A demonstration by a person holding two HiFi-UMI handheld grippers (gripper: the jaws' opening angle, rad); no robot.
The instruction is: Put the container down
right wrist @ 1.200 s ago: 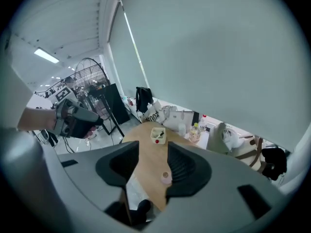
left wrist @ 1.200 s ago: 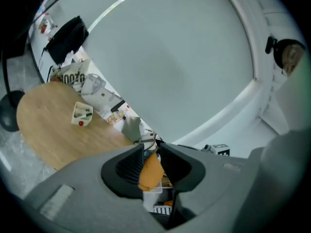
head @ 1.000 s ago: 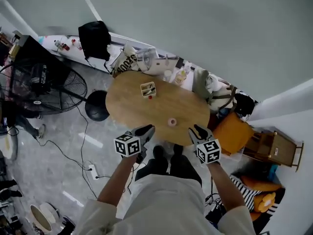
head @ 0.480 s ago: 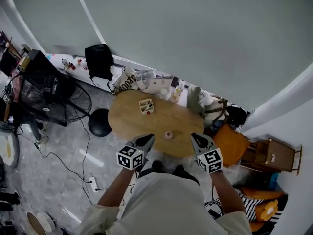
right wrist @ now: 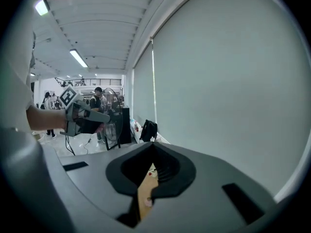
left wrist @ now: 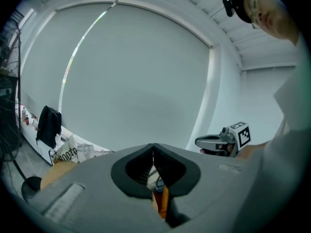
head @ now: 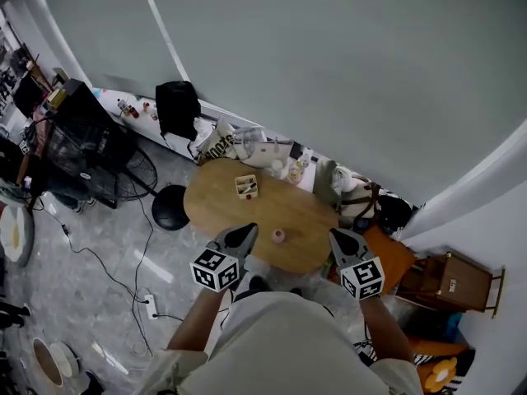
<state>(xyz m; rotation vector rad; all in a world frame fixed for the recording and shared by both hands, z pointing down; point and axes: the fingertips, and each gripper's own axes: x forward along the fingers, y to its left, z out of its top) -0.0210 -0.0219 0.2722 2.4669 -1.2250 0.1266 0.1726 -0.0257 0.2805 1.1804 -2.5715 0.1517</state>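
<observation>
A broad pale grey roller blind [head: 329,72] is filling the wall ahead of the jaws. An oval light-wood table [head: 226,208] is standing just in front of them on a grey speckled stone floor [head: 107,249]. A round black stool [head: 170,207] and a black wire-cage floor fan [head: 103,167] are sitting off to their left. A brown wooden cabinet [head: 450,280] is standing to their right, and long white ceiling strip lights [right wrist: 77,58] are glowing overhead.
</observation>
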